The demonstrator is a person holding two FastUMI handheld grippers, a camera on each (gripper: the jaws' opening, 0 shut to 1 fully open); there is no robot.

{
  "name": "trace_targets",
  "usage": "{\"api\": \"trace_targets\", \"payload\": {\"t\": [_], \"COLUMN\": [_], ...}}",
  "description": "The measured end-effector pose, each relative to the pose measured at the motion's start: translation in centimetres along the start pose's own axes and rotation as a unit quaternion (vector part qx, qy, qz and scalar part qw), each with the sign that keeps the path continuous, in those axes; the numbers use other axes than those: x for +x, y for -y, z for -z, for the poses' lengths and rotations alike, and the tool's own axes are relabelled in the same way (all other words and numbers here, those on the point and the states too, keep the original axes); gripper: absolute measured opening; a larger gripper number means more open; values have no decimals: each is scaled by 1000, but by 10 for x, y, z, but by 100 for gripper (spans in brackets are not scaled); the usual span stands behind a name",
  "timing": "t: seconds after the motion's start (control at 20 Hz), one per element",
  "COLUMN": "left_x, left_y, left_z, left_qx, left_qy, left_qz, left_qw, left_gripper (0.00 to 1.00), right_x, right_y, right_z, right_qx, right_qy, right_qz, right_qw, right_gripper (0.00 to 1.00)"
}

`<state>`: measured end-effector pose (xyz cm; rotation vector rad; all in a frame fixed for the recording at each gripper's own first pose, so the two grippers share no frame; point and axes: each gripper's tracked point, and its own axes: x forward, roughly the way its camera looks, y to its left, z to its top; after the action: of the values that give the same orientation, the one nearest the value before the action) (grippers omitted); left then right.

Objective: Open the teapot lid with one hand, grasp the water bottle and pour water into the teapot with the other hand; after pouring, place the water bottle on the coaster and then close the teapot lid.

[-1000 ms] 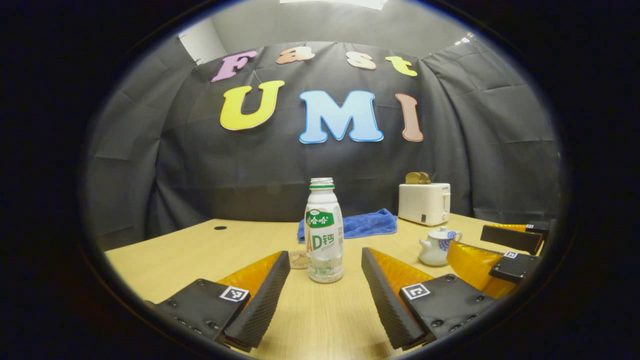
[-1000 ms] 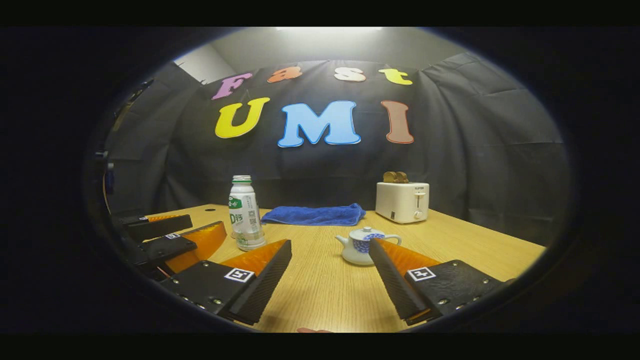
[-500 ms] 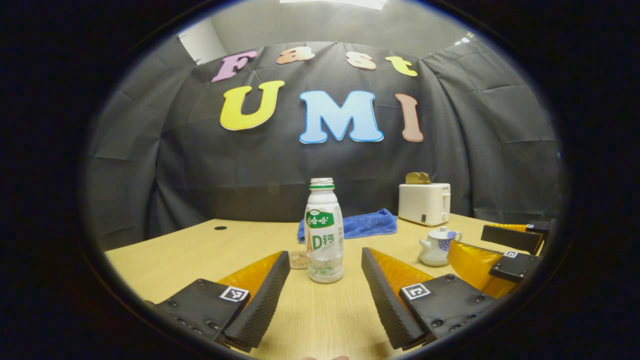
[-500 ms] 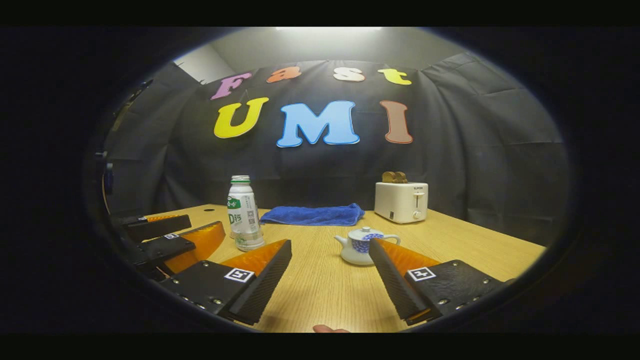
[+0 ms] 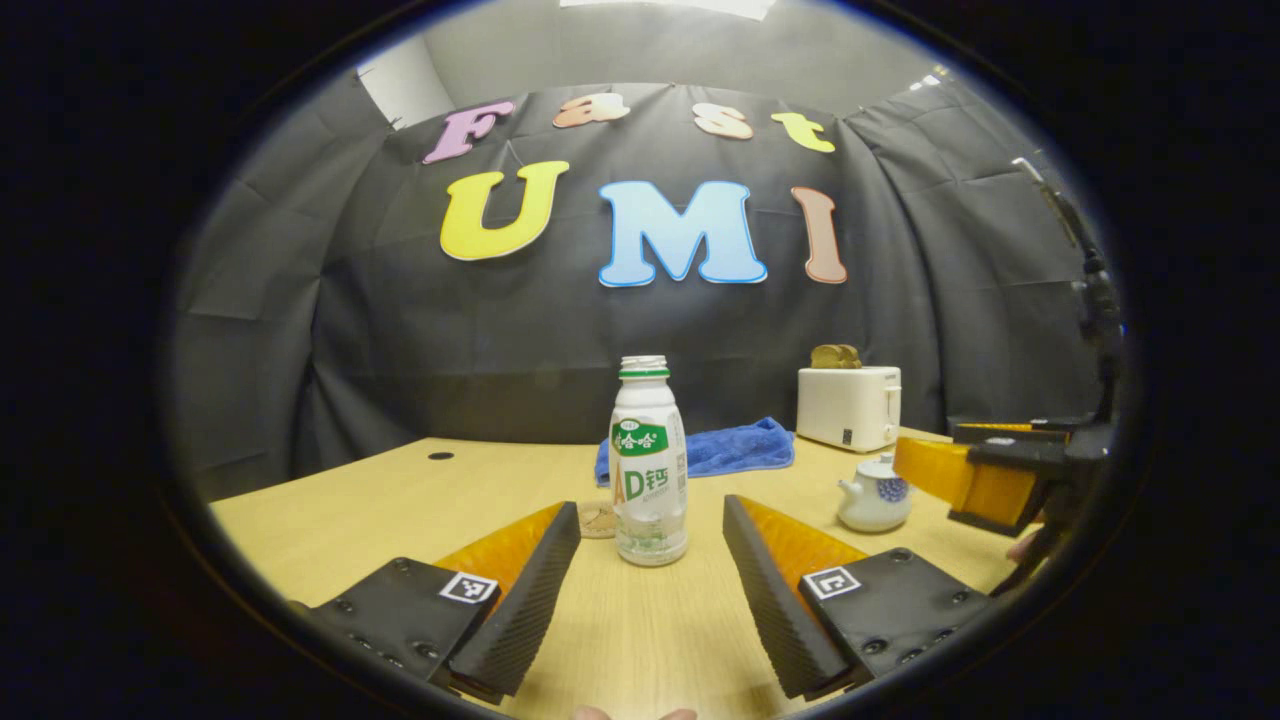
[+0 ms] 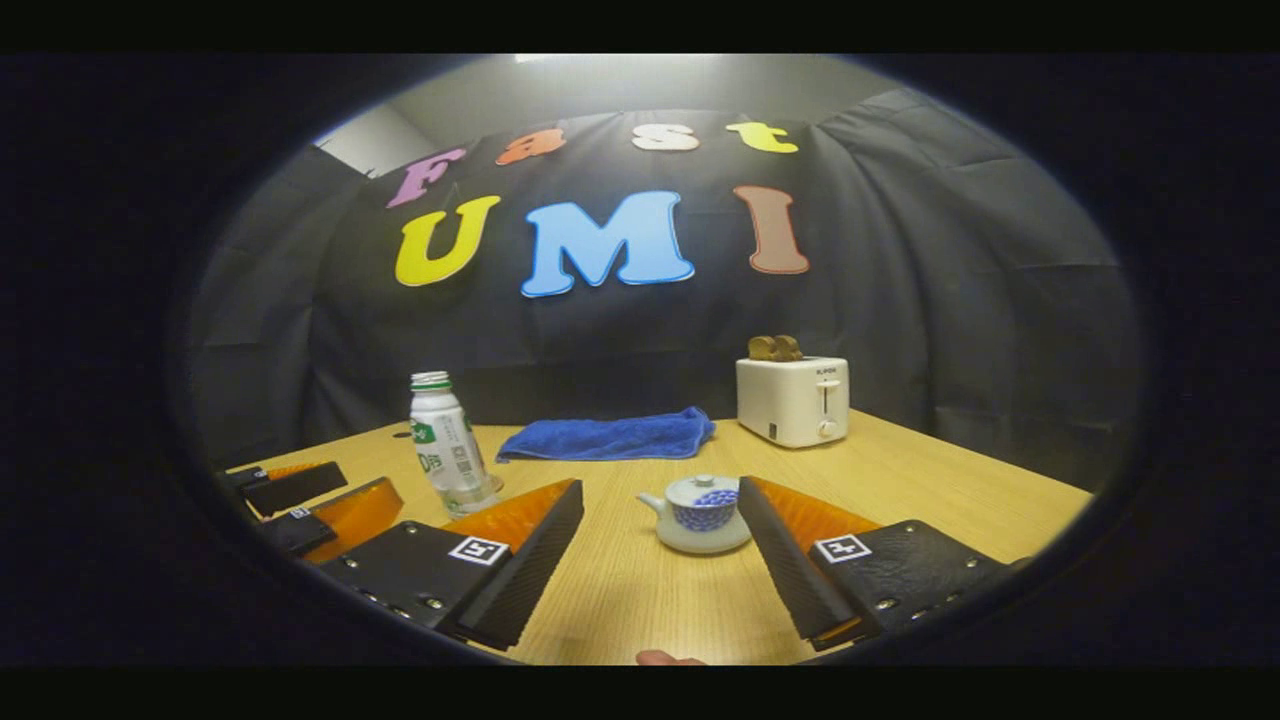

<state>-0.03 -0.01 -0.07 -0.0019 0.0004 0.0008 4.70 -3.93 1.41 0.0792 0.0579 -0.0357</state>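
Nearest in the left gripper view, left gripper (image 5: pixel 650 560) spread wide, nothing between the fingers, hovering low over the table (image 5: pixel 330 520). Just beyond, centred in that gap, bottle (image 5: pixel 649 462): upright, cap off, mostly empty with only a little water at the base. Likely light, thin-walled plastic, a bit springy under squeeze and easy to tip; best taken across the labelled middle, below the shoulder, with a moderate pinch so the wall does not buckle or slip. Coaster (image 5: pixel 598 519) lying flat just left of and behind the bottle base, partly hidden by the left finger. In the right gripper view, right gripper (image 6: pixel 660 545) likewise spread and empty, aimed at the teapot (image 6: pixel 697 514), which sits slightly right of centre, apart from both fingers. Lid (image 6: pixel 704 486) on, with a small knob on top. Looks like glazed ceramic: stiff, slick, breakable; lid small and light, best pinched by the knob and lifted straight up, gently. Seen from the left gripper view, right gripper off to the right, close by the teapot. Farther back, blue cloth (image 6: pixel 608 437) in the middle and toaster (image 6: pixel 792 400) at far right.
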Motion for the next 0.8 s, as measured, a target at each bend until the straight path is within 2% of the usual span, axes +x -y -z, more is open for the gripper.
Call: {"api": "trace_targets", "payload": {"t": [0.05, 0.1, 0.35, 0.5, 0.55, 0.6, 0.65, 0.7, 0.75, 0.8], "left_x": [0, 1, 0, 0, 0, 0, 0, 0, 0, -1], "left_y": [0, 0, 0, 0, 0, 0, 0, 0, 0, 0], "left_z": [0, 0, 0, -1, 0, -1, 0, -1, 0, -1], "left_qx": [0, 0, 0, 0, 0, 0, 0, 0, 0, 0], "left_qy": [0, 0, 0, -1, -1, -1, -1, -1, -1, -1], "left_qz": [0, 0, 0, 0, 0, 0, 0, 0, 0, 0], "left_qw": [1000, 1000, 1000, 1000, 1000, 1000, 1000, 1000, 1000, 1000], "left_gripper": [95, 89, 96, 100, 100, 100, 100, 100, 100, 100], "right_x": [9, 21, 55, 67, 68, 71, 72, 73, 74, 76], "right_y": [4, 8, 18, 10, 9, 8, 10, 13, 16, 20], "right_z": [1, 2, -7, 0, 3, 7, 10, 12, 13, 16], "right_qx": [0, 2, -11, -18, -15, -13, -13, -18, -25, -30], "right_qy": [-7, -18, -26, -41, -47, -52, -56, -60, -63, -68], "right_qz": [3, 6, 16, 2, -3, -6, -4, 4, 10, 19], "right_qw": [1000, 1000, 999, 999, 999, 999, 998, 998, 998, 997], "right_gripper": [95, 96, 96, 96, 90, 90, 79, 73, 58, 34]}}
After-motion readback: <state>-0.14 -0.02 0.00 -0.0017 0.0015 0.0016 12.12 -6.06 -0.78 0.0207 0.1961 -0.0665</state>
